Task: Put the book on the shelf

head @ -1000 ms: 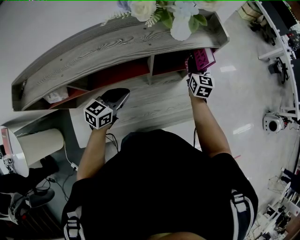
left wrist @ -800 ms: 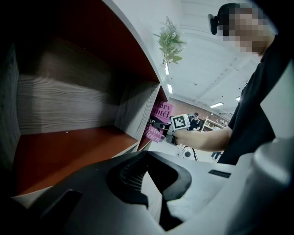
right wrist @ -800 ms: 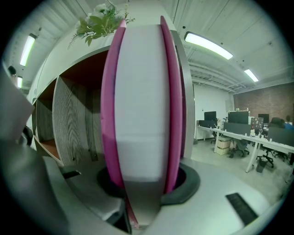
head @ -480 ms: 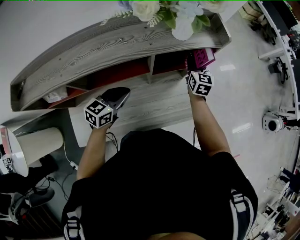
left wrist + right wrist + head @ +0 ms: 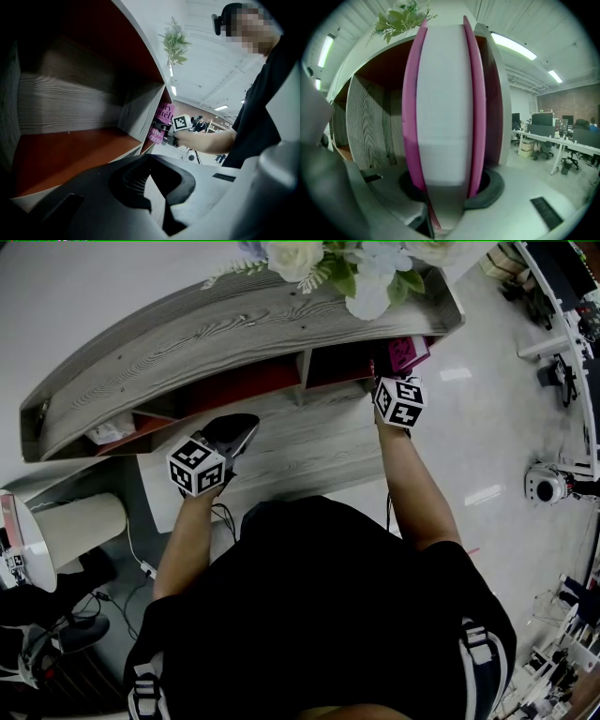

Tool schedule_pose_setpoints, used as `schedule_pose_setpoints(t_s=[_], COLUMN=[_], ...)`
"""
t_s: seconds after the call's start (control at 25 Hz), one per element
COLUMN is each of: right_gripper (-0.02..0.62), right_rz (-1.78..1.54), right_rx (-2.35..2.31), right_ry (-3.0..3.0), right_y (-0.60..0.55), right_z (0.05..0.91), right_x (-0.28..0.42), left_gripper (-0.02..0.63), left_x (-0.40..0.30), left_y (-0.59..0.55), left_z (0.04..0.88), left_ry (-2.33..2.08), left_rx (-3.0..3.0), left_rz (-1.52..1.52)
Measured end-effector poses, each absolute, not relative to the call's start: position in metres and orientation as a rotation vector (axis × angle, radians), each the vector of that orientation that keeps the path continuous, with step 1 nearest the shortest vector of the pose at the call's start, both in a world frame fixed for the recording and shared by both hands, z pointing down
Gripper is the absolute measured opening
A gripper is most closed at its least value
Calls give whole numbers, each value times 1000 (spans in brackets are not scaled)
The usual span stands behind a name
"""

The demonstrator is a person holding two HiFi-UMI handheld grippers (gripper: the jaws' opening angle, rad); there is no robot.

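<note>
- Book, pink and upright, is clamped between my right gripper's jaws at the mouth of the shelf's right-end compartment.
- My left gripper is closed on nothing, nearer, left.

Head view: dim overall, with strong barrel bend at the edges; pale glare patches on floor, shirt near-black, little detail. Left gripper view: shelf interior in deep shadow, corners vignetted black, near foreground soft. Right gripper view: bright ceiling strips, dark fisheye rim, book close and blurred
</note>
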State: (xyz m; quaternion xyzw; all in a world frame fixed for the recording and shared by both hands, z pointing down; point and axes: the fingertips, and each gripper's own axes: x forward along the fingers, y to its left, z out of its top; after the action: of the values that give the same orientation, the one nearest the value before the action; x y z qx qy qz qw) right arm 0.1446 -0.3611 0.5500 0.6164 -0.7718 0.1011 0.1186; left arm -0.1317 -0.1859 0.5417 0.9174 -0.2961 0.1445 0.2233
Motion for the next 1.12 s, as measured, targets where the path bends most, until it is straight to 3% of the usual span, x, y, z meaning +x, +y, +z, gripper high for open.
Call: schedule_pose_setpoints(t_s=[1.12], right_gripper=[152], right_rz=[319], right_rx=[1797], right_ry=[-2244], right_y=[-360], right_z=[559], right_x=[145], left_gripper=[20], left_x=[-138], left_y=[-183], left_z=[541], left_ry=[-833], left_rx=[2521], left_rz=[397])
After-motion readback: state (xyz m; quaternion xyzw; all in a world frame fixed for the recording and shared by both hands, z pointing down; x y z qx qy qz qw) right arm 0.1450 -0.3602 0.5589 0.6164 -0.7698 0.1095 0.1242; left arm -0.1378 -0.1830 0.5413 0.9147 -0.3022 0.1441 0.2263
